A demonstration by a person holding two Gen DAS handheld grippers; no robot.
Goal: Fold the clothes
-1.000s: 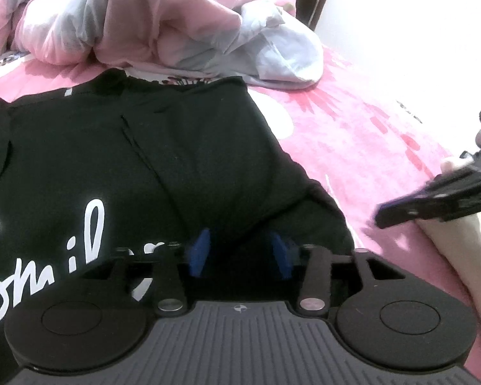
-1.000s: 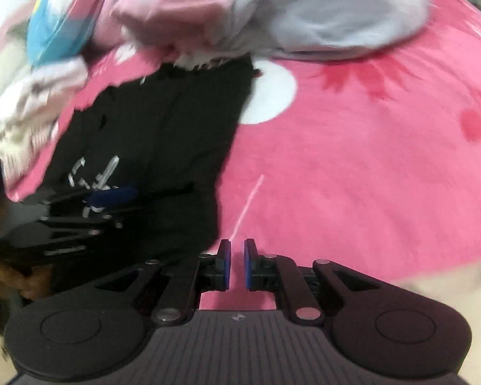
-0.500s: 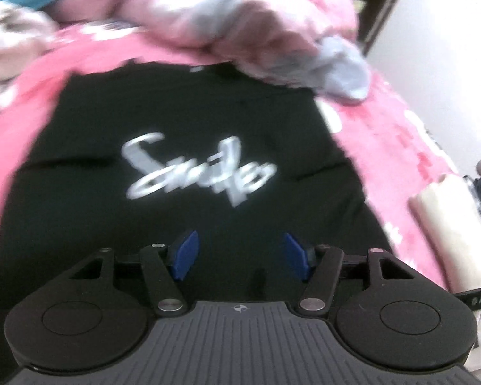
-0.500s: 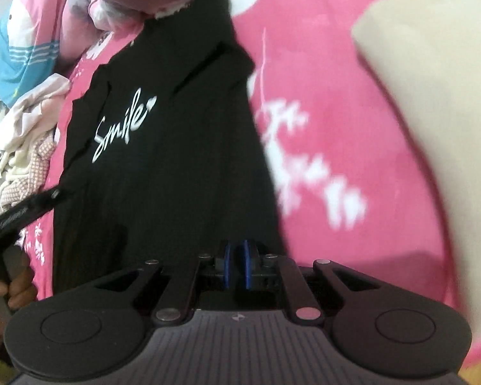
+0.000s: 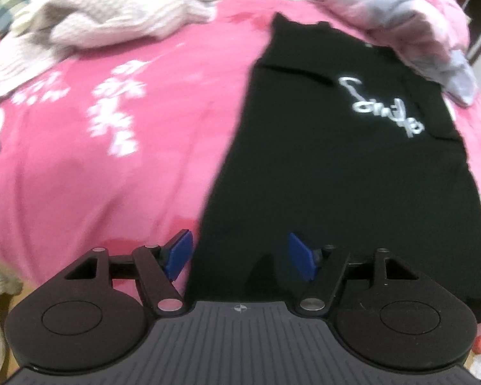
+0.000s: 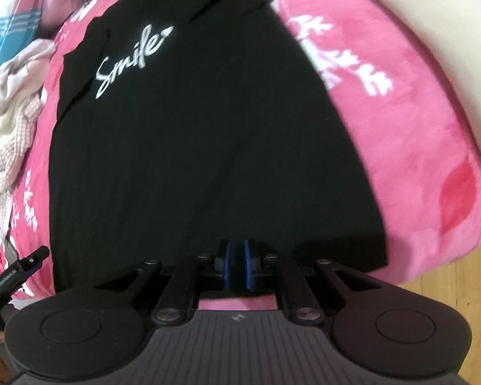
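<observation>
In the left wrist view, the left tool point(image 5: 240, 258) has its blue pads apart and opening, with nothing pinched. Under it, the black T-shirt with white "Smile" writing point(image 5: 352, 173) lies flat on the pink flowered bed cover point(image 5: 112, 160). Only here a fuzzy cream knit pile point(image 5: 105, 16) shows.

In the right wrist view, the right tool point(image 6: 237, 264) is pressed together at the shirt's bottom edge point(image 6: 208, 160); I cannot tell if cloth is pinched. Only here a folded cream cloth point(image 6: 433, 48) shows.
</observation>
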